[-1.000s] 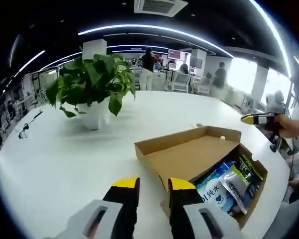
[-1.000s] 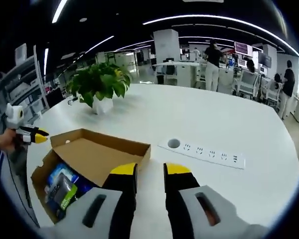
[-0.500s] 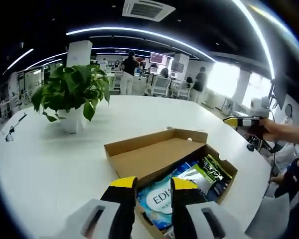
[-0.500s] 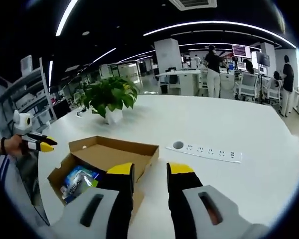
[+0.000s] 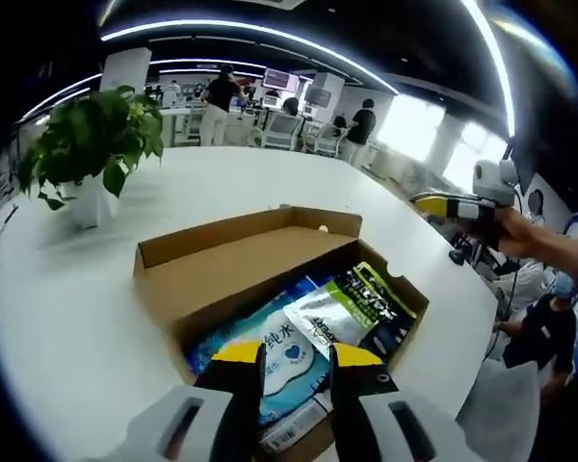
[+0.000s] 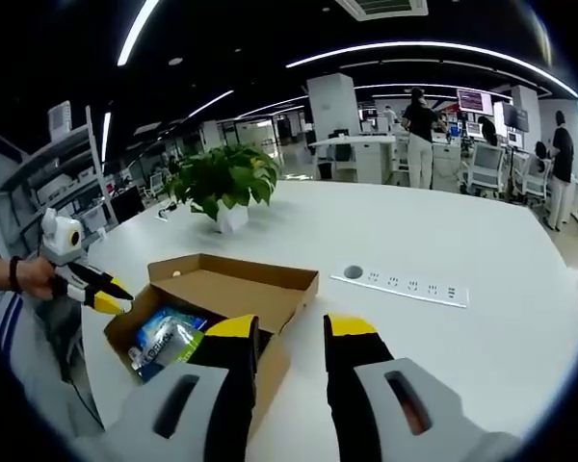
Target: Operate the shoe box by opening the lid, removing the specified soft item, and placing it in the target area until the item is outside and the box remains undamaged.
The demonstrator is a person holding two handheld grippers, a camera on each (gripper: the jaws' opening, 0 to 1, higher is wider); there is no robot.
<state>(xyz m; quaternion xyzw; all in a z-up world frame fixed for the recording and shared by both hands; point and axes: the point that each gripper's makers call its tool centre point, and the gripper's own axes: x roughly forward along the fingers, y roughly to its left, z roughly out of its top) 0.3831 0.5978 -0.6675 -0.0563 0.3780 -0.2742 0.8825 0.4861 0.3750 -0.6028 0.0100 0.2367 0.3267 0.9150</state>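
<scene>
The brown cardboard shoe box [image 5: 395, 289] stands open on the white table, its lid [image 5: 231, 265] folded back flat. Inside lie a blue-and-white soft pack [image 5: 275, 351] and a silver, green and black pouch [image 5: 352, 303]. My left gripper [image 5: 297, 358] hovers open over the box's near end, just above the blue pack, holding nothing. My right gripper [image 6: 292, 329] stands open and empty at the opposite side of the box [image 6: 222, 289]. The blue pack [image 6: 164, 332] shows there too. The right gripper [image 5: 443, 205] is held off the box's far side; the left gripper [image 6: 96, 294] shows beside the box.
A potted green plant [image 5: 87, 144] [image 6: 226, 183] stands on the table behind the box. A white power strip [image 6: 409, 286] lies to the right of the box. The table edge [image 5: 472, 337] runs close beside the box. People and desks stand far behind.
The left gripper has come closer and over the open box, so the packs now lie just ahead of its jaws. The right gripper has shifted only slightly. The box stays put.
</scene>
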